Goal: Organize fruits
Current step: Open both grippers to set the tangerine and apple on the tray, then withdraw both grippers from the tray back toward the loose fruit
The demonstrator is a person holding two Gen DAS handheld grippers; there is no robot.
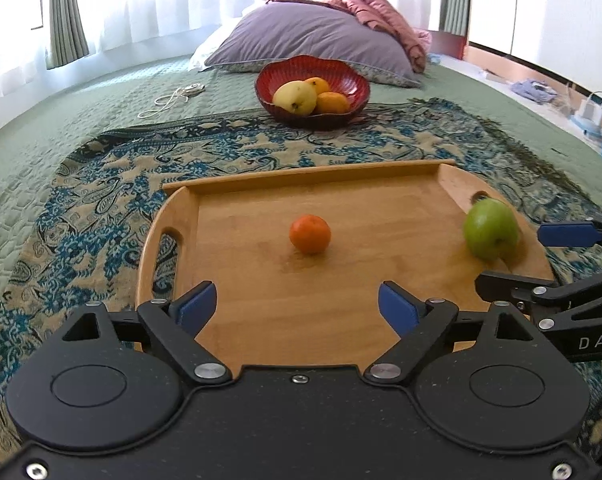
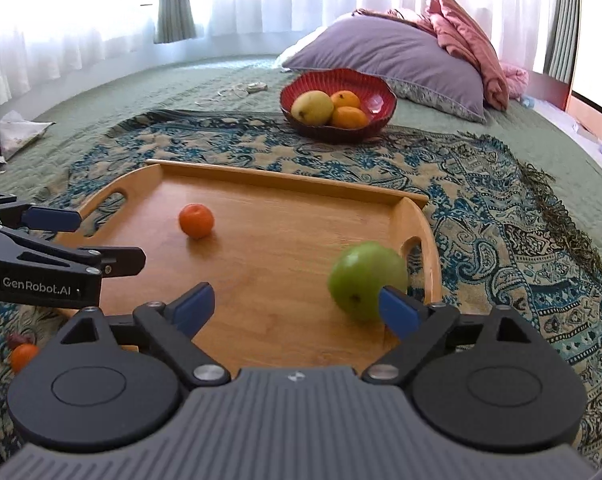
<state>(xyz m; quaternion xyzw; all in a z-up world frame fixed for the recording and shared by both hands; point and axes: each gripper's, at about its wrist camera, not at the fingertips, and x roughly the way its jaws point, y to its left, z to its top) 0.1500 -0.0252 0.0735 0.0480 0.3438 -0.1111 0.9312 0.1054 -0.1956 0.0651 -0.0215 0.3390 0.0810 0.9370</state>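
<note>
A wooden tray (image 1: 261, 300) (image 2: 285, 288) lies on a patterned throw. On it sit an orange tangerine (image 1: 310, 234) (image 2: 196, 221) near the middle and a green apple (image 1: 490, 229) (image 2: 365, 280) by its right handle, slightly blurred. A red bowl (image 1: 341, 76) (image 2: 377, 88) behind the tray holds a yellow mango (image 1: 295, 97) (image 2: 312, 107) and two oranges (image 1: 332, 103) (image 2: 349, 117). My left gripper (image 1: 297, 310) is open and empty over the tray's near edge. My right gripper (image 2: 297, 308) is open and empty, its right fingertip just in front of the apple.
The throw (image 1: 101, 200) covers a green bedspread (image 1: 61, 112). A purple pillow (image 1: 309, 36) and pink blanket (image 1: 373, 8) lie behind the bowl. A white cable (image 1: 173, 98) lies at the back left. Another small orange fruit (image 2: 23, 356) sits on the throw left of the tray.
</note>
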